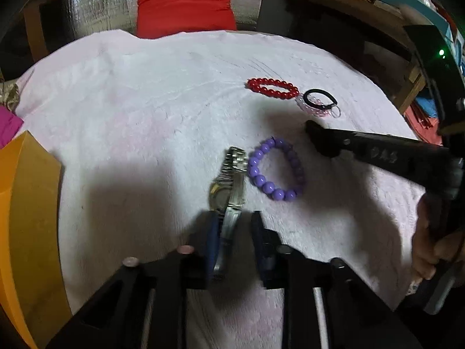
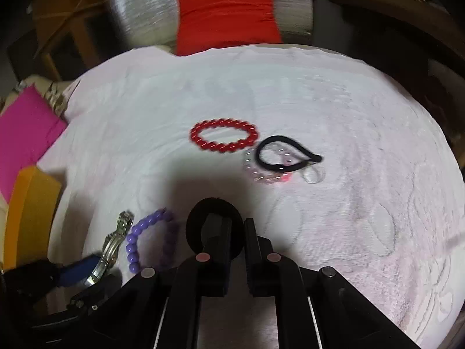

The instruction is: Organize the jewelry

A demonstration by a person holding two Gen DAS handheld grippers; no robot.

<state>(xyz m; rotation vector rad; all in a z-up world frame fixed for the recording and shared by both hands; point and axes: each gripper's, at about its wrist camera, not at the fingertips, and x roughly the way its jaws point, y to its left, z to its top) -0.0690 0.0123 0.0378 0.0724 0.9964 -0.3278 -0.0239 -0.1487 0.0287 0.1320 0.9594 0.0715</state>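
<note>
The left hand-held gripper (image 1: 232,218) sits low over a worktop (image 1: 130,101) draped in pale pink towelling, its jaws drawn in around the band of a silver watch (image 1: 229,183); the band runs between the pads, though the picture does not make clear whether both press on it. The right hand-held gripper (image 2: 229,224) holds its jaws nearly closed, with a black ring (image 2: 215,226) looped over its left finger rather than pinched between the pads. Just beside the watch lies a purple bead bracelet (image 1: 276,171), loose on the cloth. Further out, near the middle of the worktop, a red bead bracelet (image 2: 223,135) touches or nearly touches a pale pink bead bracelet (image 2: 261,171), on which a black band (image 2: 284,154) with a clear loop at its end is lying. At the left edge stands an orange box (image 1: 26,218), with a magenta one (image 2: 23,133) behind it; their insides are out of view, so what they already hold cannot be told. By the look of it the sorting is at an early stage: every piece in sight is on the towel or at a gripper, none seen stowed. The watch and the ring appear to be the pieces in hand, four others waiting.
</note>
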